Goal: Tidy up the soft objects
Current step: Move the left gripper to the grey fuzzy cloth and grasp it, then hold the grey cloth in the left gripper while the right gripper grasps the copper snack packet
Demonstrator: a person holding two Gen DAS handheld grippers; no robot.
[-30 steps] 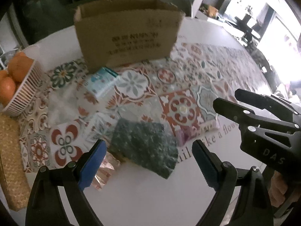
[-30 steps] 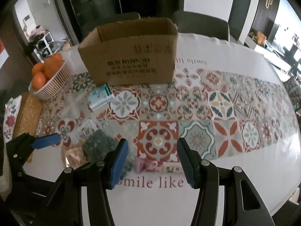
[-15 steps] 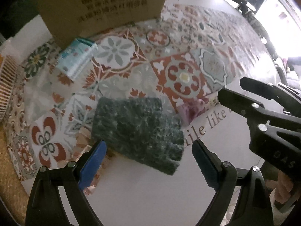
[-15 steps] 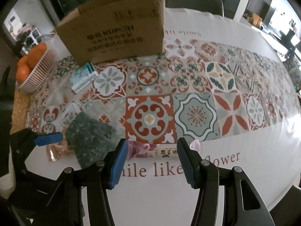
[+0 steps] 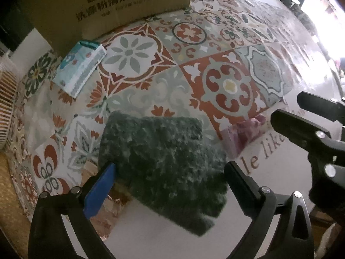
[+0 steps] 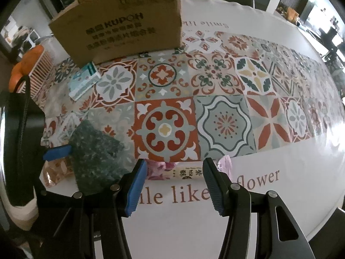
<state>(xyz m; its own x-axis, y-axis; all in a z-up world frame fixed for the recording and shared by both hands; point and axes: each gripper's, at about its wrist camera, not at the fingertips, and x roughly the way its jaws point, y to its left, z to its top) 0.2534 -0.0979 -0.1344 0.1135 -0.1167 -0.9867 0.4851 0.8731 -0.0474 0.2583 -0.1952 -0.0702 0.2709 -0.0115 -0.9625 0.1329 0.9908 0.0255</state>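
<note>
A dark green fuzzy cloth (image 5: 163,161) lies flat on the patterned tablecloth; it also shows in the right wrist view (image 6: 94,157). My left gripper (image 5: 170,179) is open, its fingers on either side of the cloth's near end, low over it. A pink floral packet (image 6: 185,170) lies at the tablecloth's front edge, also seen in the left wrist view (image 5: 243,133). My right gripper (image 6: 174,181) is open just in front of the packet. A light blue tissue pack (image 5: 79,69) lies near the cardboard box (image 5: 112,6). A shiny copper-pink wrapper (image 5: 112,207) pokes out under the cloth.
The open cardboard box (image 6: 125,26) stands at the back of the table. A white basket with oranges (image 6: 32,69) sits at the far left. A woven mat (image 5: 10,205) lies at the left edge. The right gripper (image 5: 319,138) shows in the left wrist view.
Both grippers have moved forward and down. The left one has come around the green cloth's near end; the right one has closed in on the pink packet. Both stay open.
</note>
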